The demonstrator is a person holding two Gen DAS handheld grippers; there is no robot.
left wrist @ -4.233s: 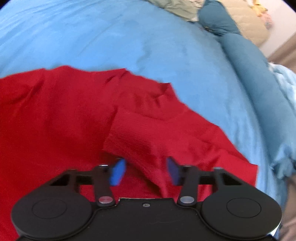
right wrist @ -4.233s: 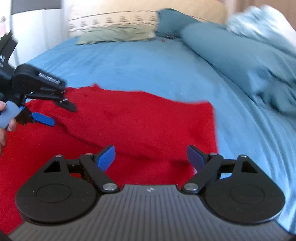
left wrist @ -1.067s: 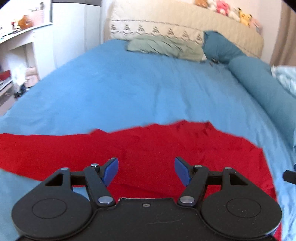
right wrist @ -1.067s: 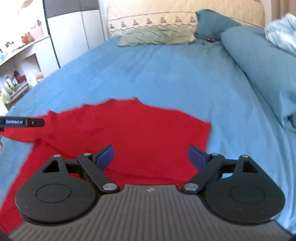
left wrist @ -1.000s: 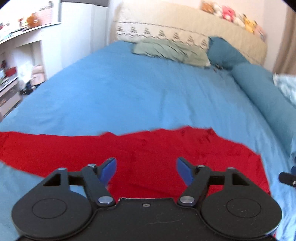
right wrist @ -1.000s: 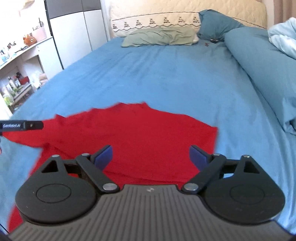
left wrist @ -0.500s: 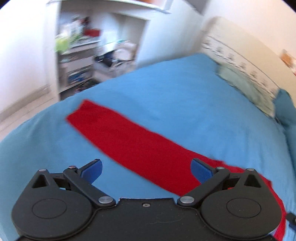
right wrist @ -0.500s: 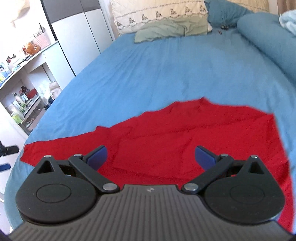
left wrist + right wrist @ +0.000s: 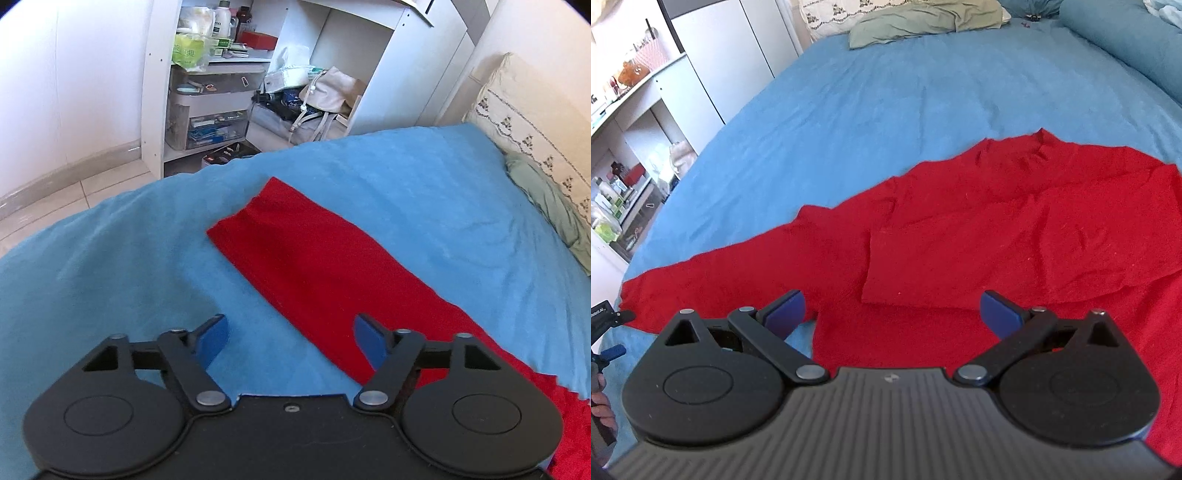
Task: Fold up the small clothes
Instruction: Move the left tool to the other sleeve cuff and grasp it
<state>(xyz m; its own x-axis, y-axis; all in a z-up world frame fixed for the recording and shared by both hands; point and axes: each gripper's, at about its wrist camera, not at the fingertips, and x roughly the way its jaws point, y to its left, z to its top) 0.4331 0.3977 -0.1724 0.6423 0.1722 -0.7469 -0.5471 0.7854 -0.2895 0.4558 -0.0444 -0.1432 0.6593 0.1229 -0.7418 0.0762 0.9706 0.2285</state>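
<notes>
My left gripper [image 9: 291, 339] hangs over the bed with its blue pads spread wide and nothing between them; the long outstretched sleeve [image 9: 295, 251] of the red top runs away from me just past the right pad. I see the sleeve's cuff end lying flat near the bed's edge, but where the sleeve joins the body is cut off at the lower right of this view. My right gripper [image 9: 892, 310] is also spread wide and empty, hovering above the red top [image 9: 1015, 229], which lies spread on the blue bedsheet [image 9: 886, 92]. From this side the other sleeve looks folded across the chest, its square cuff [image 9: 886, 273] just ahead of my pads. The gripper body hides the lower hem, and the right side of the garment runs out of frame. A sliver of the left tool shows at the far left edge. Shelving [image 9: 214, 74] beyond the bed is cluttered; I cannot make out most items.
</notes>
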